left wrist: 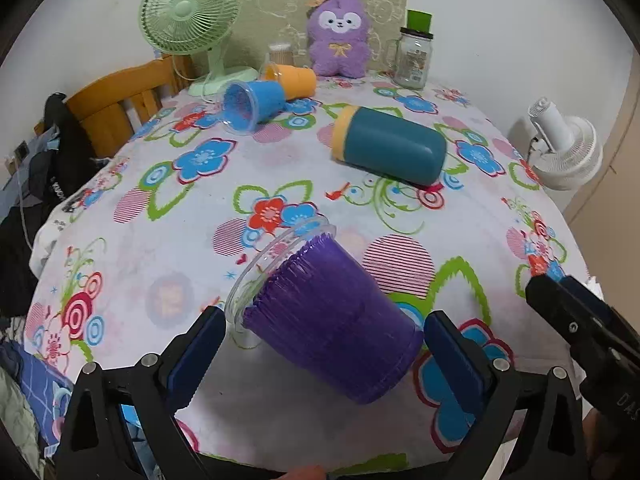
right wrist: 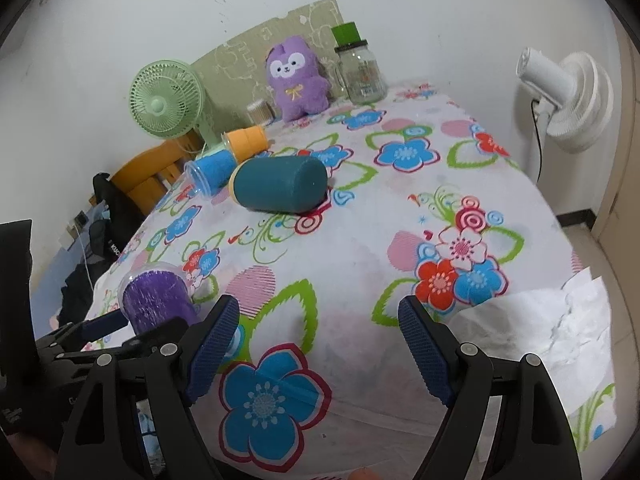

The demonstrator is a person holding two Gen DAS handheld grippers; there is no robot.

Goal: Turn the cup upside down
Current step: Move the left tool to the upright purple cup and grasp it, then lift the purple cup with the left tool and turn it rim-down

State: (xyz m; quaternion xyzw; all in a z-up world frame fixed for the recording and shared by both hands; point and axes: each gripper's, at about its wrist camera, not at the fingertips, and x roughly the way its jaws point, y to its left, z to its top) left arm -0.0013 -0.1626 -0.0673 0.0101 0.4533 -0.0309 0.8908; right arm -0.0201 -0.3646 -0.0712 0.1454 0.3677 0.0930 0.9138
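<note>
A purple cup [left wrist: 332, 320] with a clear rim lies on its side on the flowered tablecloth, mouth pointing up-left. My left gripper [left wrist: 324, 340] is open, its blue pads on either side of the cup with gaps to it. In the right wrist view the purple cup [right wrist: 158, 296] is at the far left between the left gripper's fingers [right wrist: 104, 326]. My right gripper [right wrist: 318, 344] is open and empty over the cloth near the front edge; its tip shows in the left wrist view [left wrist: 560, 300].
A teal tumbler with a yellow rim [left wrist: 390, 146] lies on its side mid-table. A blue cup [left wrist: 250, 106] and an orange cup [left wrist: 294, 80] lie on their sides further back. Green fan [left wrist: 192, 12], purple plush [left wrist: 340, 36] and glass jar [left wrist: 414, 56] stand at the back. White tissue [right wrist: 532, 328] lies front right.
</note>
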